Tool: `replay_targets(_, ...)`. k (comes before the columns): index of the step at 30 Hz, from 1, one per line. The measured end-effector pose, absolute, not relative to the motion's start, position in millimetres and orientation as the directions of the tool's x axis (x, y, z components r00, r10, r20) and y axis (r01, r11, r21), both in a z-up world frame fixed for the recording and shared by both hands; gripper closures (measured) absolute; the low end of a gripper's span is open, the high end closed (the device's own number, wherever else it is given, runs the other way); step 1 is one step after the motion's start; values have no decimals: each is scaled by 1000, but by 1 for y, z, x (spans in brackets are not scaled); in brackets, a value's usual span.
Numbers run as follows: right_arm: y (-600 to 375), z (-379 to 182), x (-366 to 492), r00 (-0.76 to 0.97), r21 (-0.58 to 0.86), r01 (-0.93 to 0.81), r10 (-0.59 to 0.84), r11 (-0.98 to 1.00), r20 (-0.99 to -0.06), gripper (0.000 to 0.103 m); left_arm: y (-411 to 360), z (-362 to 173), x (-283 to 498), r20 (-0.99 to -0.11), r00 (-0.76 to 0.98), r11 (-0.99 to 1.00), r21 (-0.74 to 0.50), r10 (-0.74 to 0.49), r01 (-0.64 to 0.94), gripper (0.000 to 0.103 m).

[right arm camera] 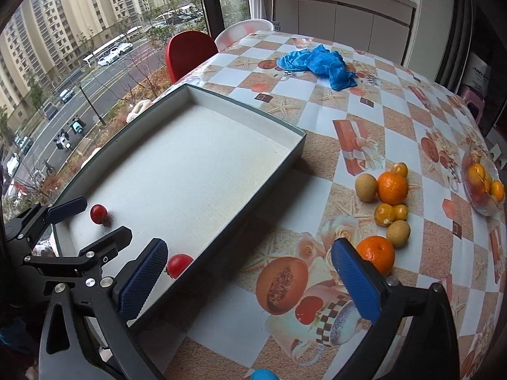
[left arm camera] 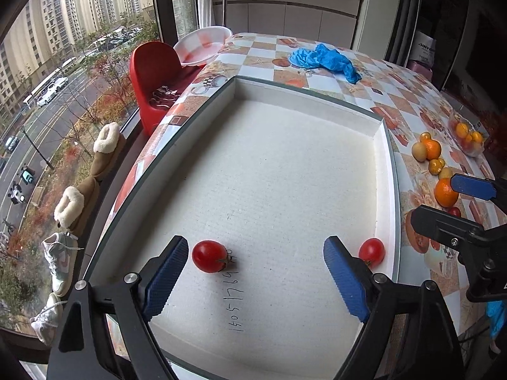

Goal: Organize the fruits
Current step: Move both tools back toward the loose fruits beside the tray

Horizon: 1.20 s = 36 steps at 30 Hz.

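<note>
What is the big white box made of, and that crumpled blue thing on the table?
White box: probably foam board or thick card, matte; its floor looks finely grainy and its walls are thick and straight. Blue thing: looks like thin plastic or rubbery sheet, maybe gloves; it lies in soft, slightly shiny wrinkles.

Bare tray (left arm camera: pixel 285 164) floor beyond two tomatoes (left arm camera: pixel 209 256); fruit cluster (right arm camera: pixel 388 202) beside.

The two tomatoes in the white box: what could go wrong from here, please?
1. Both tomatoes lie loose on the flat floor of the box. The left tomato sits just ahead of the open left gripper, so a finger could nudge it and set it rolling.
2. The right tomato lies against the box wall, close to one finger of the open right gripper, which straddles that wall; moving off toward the oranges could catch the box.
</note>
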State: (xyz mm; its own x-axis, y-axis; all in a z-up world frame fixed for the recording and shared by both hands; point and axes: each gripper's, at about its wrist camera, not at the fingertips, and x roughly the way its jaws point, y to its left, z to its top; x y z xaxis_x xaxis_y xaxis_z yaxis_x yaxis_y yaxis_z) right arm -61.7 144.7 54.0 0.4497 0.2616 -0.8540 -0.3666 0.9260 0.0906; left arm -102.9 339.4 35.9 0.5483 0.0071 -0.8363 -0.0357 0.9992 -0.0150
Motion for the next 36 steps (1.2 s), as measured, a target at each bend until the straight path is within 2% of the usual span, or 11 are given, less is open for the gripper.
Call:
replay_targets(16, 55, 38, -60, 462, 126, -192, 203, 973, -863, 0, 268, 51, -100, -837, 545, 993, 25, -44, 119, 15)
replay_targets(22, 17, 34, -67, 480, 95, -128, 146, 987, -865, 0, 231, 49, -99, -845, 530, 981, 30, -79, 194, 15)
replay_targets(30, -36, 20, -82, 486, 47, -16, 49, 999, -873, 0, 186, 51, -99, -851, 493, 950, -23, -182, 310, 15)
replay_targets(36, -57, 4, -95, 474, 6, 13, -1, 1000, -881, 0, 161, 40, -86, -869, 447, 943, -60, -211, 329, 15)
